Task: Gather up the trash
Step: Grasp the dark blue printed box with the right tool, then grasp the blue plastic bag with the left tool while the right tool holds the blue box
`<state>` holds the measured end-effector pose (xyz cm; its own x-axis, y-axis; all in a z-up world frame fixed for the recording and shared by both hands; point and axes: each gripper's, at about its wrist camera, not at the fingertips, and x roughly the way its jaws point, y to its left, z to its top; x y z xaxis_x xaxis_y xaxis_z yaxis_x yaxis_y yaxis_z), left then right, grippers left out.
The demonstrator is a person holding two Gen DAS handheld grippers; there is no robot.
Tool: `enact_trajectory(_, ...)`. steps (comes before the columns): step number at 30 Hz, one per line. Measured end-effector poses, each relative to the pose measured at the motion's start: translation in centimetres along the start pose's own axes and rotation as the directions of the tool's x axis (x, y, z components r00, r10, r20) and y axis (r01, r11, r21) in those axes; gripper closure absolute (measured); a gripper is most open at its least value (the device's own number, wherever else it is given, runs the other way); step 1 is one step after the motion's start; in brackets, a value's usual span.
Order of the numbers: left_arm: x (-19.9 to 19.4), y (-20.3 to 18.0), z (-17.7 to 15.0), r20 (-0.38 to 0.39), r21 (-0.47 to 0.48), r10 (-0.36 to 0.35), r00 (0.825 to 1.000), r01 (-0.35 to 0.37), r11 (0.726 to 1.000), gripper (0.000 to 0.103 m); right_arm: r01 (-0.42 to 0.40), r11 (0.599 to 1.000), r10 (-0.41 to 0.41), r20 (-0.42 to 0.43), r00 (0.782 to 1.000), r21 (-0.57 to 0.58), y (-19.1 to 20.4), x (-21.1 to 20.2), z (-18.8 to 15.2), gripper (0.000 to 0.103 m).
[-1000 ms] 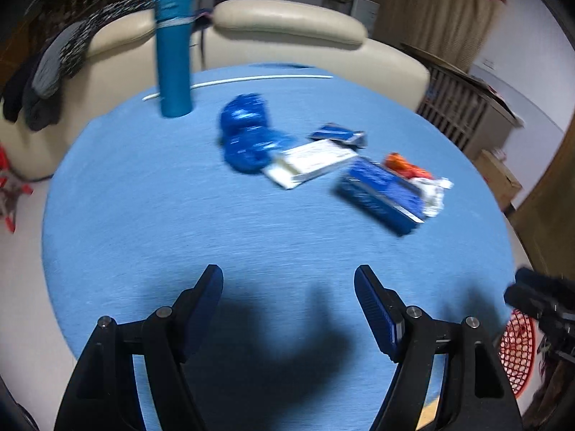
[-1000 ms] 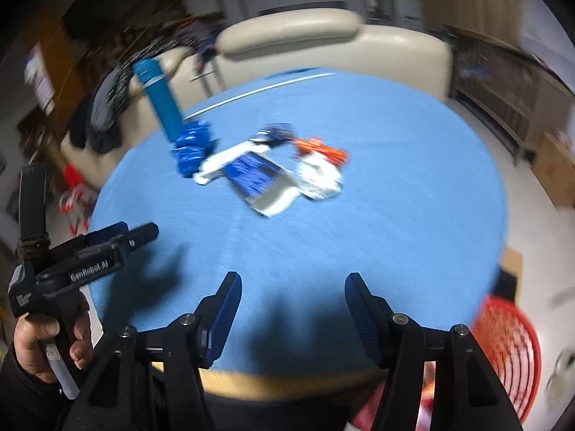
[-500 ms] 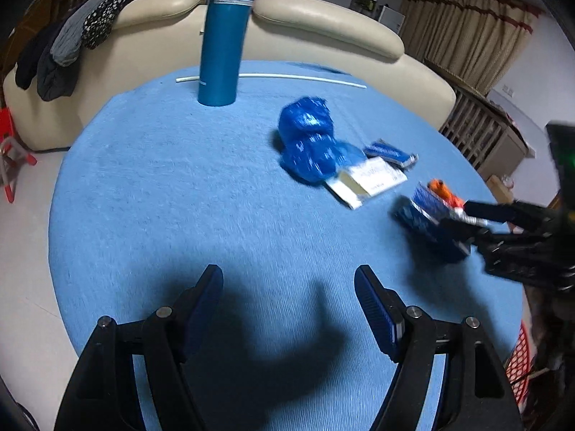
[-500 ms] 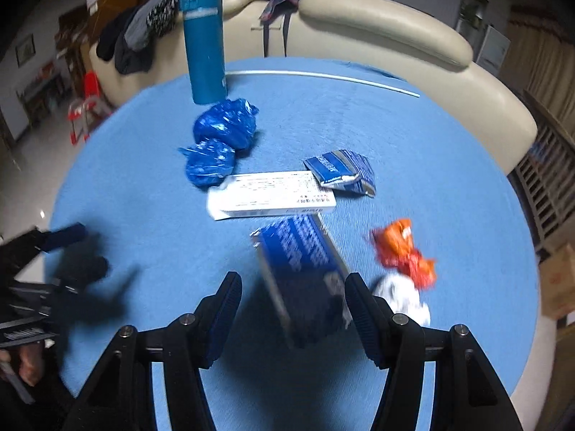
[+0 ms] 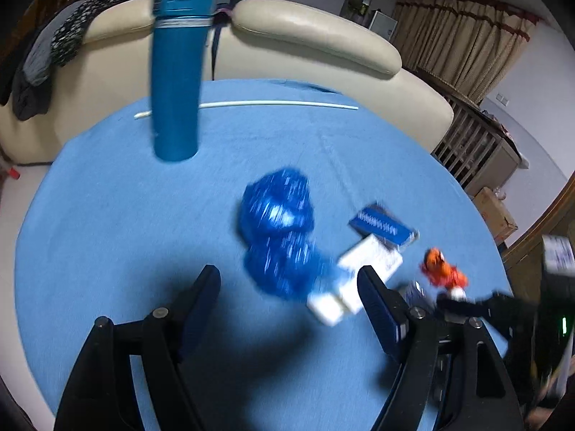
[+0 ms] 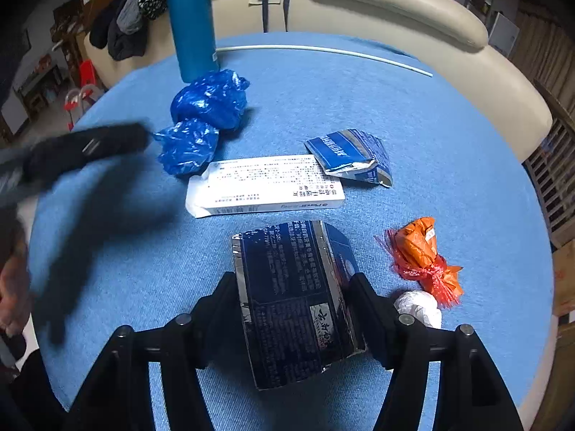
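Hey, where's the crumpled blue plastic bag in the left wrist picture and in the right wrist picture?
Left wrist: the crumpled blue plastic bag sits near the centre, blurred, just ahead of the open left claw.
Right wrist: the bag lies upper left, beyond the white box.
Shared landmark: the tall teal bottle stands behind the bag in both.

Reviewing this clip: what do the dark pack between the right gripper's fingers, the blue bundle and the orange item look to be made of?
Dark pack: looks like foil-lined printed film or card, glossy, with silver edges.
Blue bundle: thin crinkled plastic film, shiny highlights on its folds.
Orange item: crumpled plastic wrapper in red mesh netting, seemingly; frayed strands show at its end.
Right gripper brackets the pack.
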<state>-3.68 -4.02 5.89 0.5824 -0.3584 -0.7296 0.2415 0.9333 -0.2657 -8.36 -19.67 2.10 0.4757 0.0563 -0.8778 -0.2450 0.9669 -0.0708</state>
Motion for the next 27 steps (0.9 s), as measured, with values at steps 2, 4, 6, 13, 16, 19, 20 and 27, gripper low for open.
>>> enact_trajectory(2, 1.7, -0.4, 1.6, -0.01, 0.002, 0.015, 1.0, -0.015, 1.0, 0.021, -0.011, 1.0, 0.011, 0.004, 1.0, 0.018, -0.4, 0.1, -0.1, 0.034)
enact_trajectory(4, 3.8, -0.5, 2.8, -0.038, 0.002, 0.035, 0.999, -0.035, 0.999, 0.021, -0.019, 0.999, 0.019, 0.012, 1.0, 0.038, -0.6, -0.1, -0.1, 0.035)
enact_trajectory(6, 5.6, -0.5, 3.4, -0.069, 0.001, 0.045, 0.997, -0.045, 0.999, 0.021, -0.028, 0.999, 0.027, 0.016, 1.0, 0.047, -0.7, -0.2, -0.2, 0.035)
enact_trajectory(13, 6.6, -0.5, 2.4, -0.097, 0.051, 0.086, 0.992, -0.081, 0.995, 0.05, -0.03, 0.997, 0.027, 0.031, 0.999, 0.077, -0.9, -0.8, -0.6, 0.037)
enact_trajectory(16, 4.9, -0.2, 1.4, -0.073, 0.058, 0.101, 0.992, -0.097, 0.994, 0.05, -0.053, 0.993, 0.049, 0.046, 0.998, 0.11, -1.2, -1.5, -0.6, 0.039)
enact_trajectory(19, 2.9, 0.6, 0.2, -0.05, 0.051, 0.117, 0.992, -0.114, 0.992, 0.05, -0.098, 0.984, 0.088, 0.069, 0.994, 0.152, -1.1, -2.4, -0.9, 0.039)
enact_trajectory(20, 2.3, 0.9, -0.3, -0.045, 0.046, 0.116, 0.992, -0.114, 0.992, 0.05, -0.105, 0.981, 0.093, 0.08, 0.992, 0.161, -0.9, -2.8, -1.1, 0.039)
enact_trajectory(27, -2.6, 1.2, -3.3, 0.009, 0.04, 0.121, 0.993, -0.121, 0.992, 0.05, -0.175, 0.957, 0.142, 0.155, 0.978, 0.23, 0.4, -5.9, -3.4, 0.039)
